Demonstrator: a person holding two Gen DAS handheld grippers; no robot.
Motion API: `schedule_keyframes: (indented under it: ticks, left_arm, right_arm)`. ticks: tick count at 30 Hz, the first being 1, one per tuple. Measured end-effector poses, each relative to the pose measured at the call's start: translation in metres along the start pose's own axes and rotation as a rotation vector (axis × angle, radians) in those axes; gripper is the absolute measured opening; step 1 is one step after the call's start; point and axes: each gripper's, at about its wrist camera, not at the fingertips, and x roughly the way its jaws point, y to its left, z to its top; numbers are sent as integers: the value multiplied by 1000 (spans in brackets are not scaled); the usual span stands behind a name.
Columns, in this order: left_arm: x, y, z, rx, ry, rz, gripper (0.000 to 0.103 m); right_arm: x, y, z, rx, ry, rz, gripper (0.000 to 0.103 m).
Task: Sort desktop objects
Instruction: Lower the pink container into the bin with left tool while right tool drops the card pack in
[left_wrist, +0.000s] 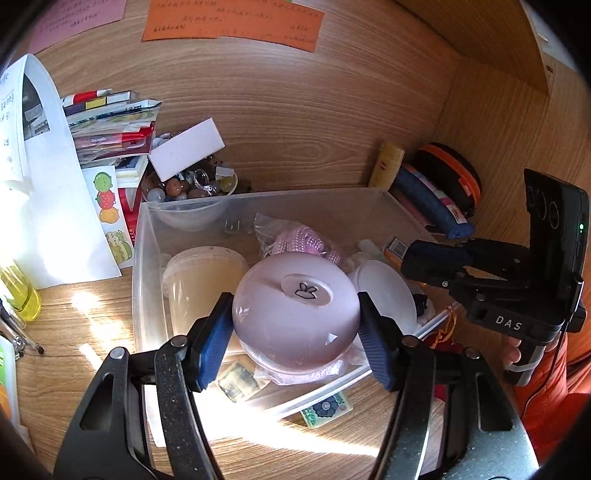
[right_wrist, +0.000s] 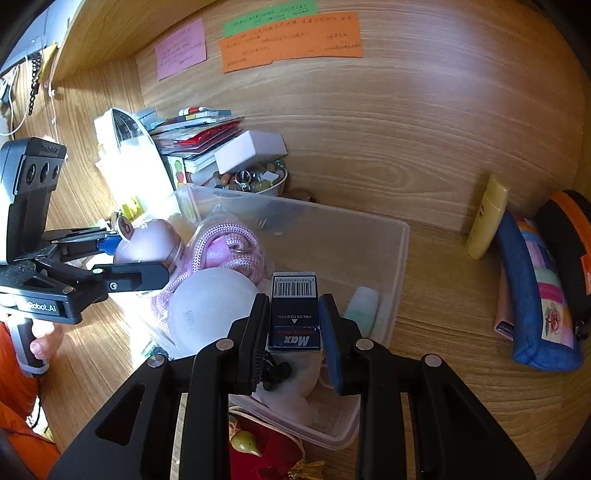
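**Both grippers loaded over the clear bin**

Here, the landmark is the clear bin (left_wrist: 147, 236), a translucent plastic tub standing on the wooden worktop (left_wrist: 92, 369). Inside it lie a bag of pink cord (right_wrist: 229, 243) toward the back, a pale lidded cup (left_wrist: 199, 280) at the left side as the left wrist sees it, a white dome (right_wrist: 210, 306) near the middle, a pale green piece (right_wrist: 364, 306) in the right corner, and a white soft lump at the front wall, too blurred to name.

The left gripper (left_wrist: 295, 325) hangs over the bin's front half, its jaws pinching a pink case (left_wrist: 295, 306) from both sides. The case is round, smooth and glossy, lilac-pink, with a flat oval inset on top bearing a small rabbit outline.

The right gripper (right_wrist: 295, 336) hangs over the bin's right front part, its jaws pressed close on a small box (right_wrist: 295, 314). The box is dark blue, narrow, with a white barcode panel at its far end and the word "Max" printed near the jaws.

Behind the bin's back left corner stands a bowl of beads (left_wrist: 195, 188), with a white box (left_wrist: 188, 147) resting partly over it and a stack of booklets (left_wrist: 110, 125) further left. To the right of the bin, against the wooden back wall, lie a yellow tube (right_wrist: 485, 218), a blue pouch (right_wrist: 535, 295) and a black-and-orange case (right_wrist: 569, 236). A banknote (left_wrist: 325, 408) lies just before the bin's front wall.
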Motion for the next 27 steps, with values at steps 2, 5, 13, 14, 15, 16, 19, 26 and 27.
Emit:
schedule_keyframes:
  ticks: [2,5,13,14,15,16,19,26,27]
  left_arm:
    - [1,-2,-1,12,-5,11,64]
    - [2,-6,-2,31,-10,32,64]
    - [4,-13,-5,64,-10,64,64]
    - [4,-13,-5,65,-11,67,64]
    - [4,-14,-5,66,-11,69,64]
    - [4,-14,-6,68,-12,73,64]
    - [4,-13,-6,72,-15,79,65]
    - [1,-9,-5,67,-45,104,72]
    - [1,-8,-4,65,-50,108,73]
  right_arm:
    - [1,-1,0,10,-2,-8,25]
    - [4,-3,0,30,0,-13,25]
    - [3,3,-2,6,-10,-49,31]
    - [3,4,-2,1,-9,-56,38]
    - [3,5,-2,-2,-11,-62,45]
    - [1,6,-2,-6,-18,-64,48]
    - [-5,10,-2,-28,-52,-72,57]
    - [-11,10,-1,-26,-84,-87,74]
    - [-12,9,-1,-22,-84,-92,80]
